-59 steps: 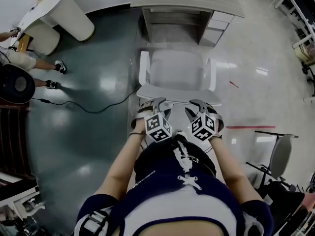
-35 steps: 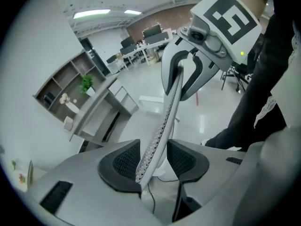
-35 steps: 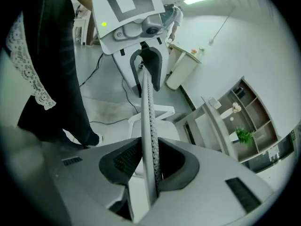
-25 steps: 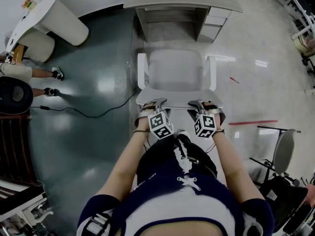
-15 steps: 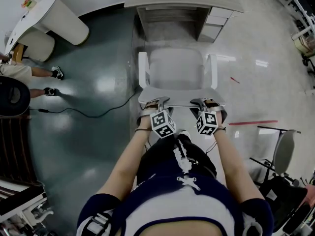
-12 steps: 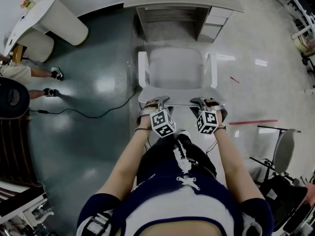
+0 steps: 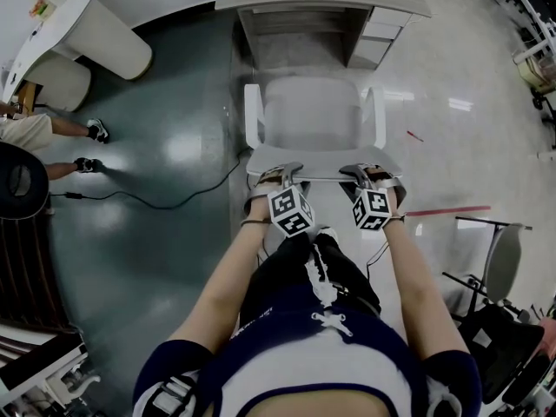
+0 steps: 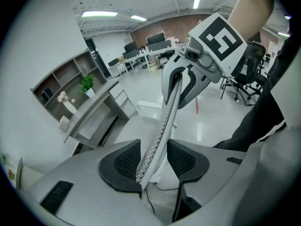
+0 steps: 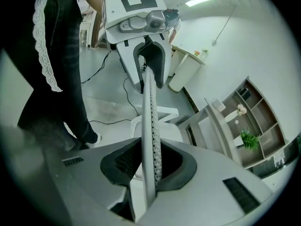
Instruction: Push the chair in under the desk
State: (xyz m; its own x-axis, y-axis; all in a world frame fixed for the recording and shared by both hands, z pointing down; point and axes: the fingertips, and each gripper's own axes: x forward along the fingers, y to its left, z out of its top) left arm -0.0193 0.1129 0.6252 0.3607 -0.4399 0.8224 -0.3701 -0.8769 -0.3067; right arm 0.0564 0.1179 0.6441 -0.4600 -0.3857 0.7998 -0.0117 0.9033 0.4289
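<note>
The chair (image 7: 313, 115) stood square before the bench (image 7: 321, 3), its seat near of the opening and not yet under. Both tools sat on the top edge of its back (image 7: 320, 167): the right tool (image 9: 149, 163) looked clamped on it, while the left tool (image 8: 155, 161) straddled it with the jaws wide, seemingly touching at one pad only, though the angle was poor. A push from so uneven a hold could have slewed the chair, driving its right arm into the drawers (image 7: 369, 37) or its left arm against the bench's side. The cable (image 7: 174, 196) on the floor to the left might have snagged a caster.
</note>
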